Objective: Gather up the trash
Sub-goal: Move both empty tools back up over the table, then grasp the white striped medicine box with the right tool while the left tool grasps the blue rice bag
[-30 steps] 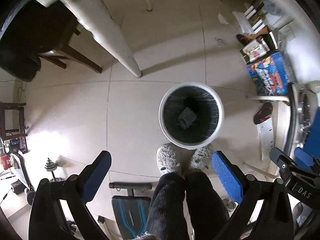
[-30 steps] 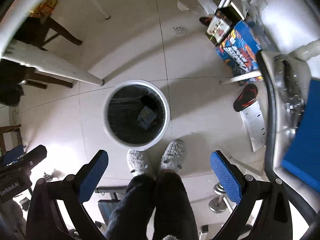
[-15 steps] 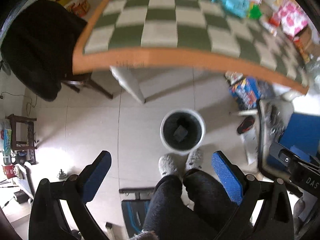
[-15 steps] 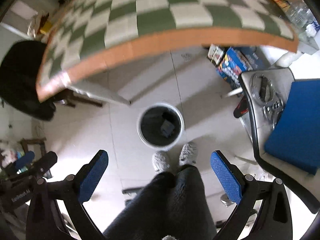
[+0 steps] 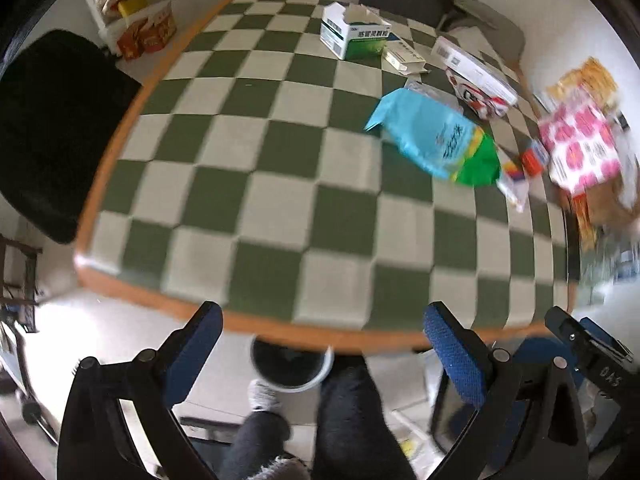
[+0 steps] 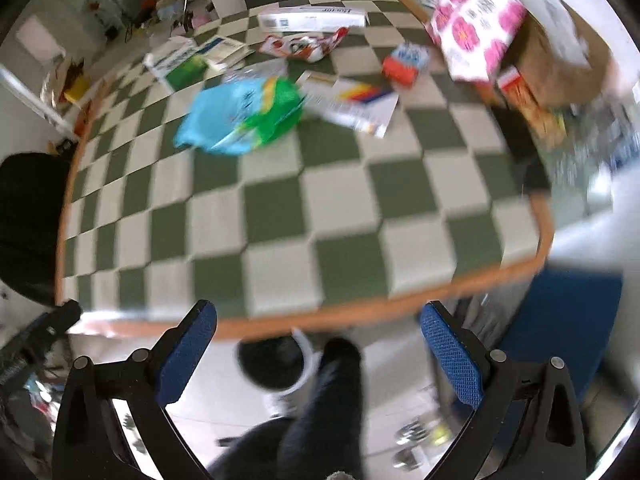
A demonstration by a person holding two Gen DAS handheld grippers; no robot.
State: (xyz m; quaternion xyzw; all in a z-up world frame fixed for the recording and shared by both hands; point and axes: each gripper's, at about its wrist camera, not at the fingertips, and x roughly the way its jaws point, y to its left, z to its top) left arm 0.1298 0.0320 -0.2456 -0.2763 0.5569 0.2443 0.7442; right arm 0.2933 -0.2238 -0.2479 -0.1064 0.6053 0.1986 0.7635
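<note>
Both grippers are open and empty, held above the near edge of a green-and-white checkered table (image 5: 280, 208). Left gripper (image 5: 320, 344); right gripper (image 6: 318, 340). Trash lies at the table's far right: a blue-and-green plastic bag (image 5: 436, 140) (image 6: 244, 116), an open white-and-green box (image 5: 354, 36) (image 6: 176, 64), a red-and-white wrapper (image 5: 486, 106) (image 6: 304, 46), a small red carton (image 6: 404, 64) and a flat white box (image 6: 352, 102). A white bin with a black liner (image 5: 292, 364) (image 6: 272, 364) stands on the floor below the table edge.
A pink-flowered box (image 5: 576, 148) (image 6: 476, 20) and cardboard clutter fill the right end of the table. A black chair (image 5: 44, 132) stands at the left, a blue seat (image 6: 560, 332) at the right. The person's dark-trousered legs (image 5: 352, 424) are beside the bin.
Both views have swung up from the bin on the floor to the tabletop. The bin now sits at the lower edge, partly under the table. Both grippers stayed open.
</note>
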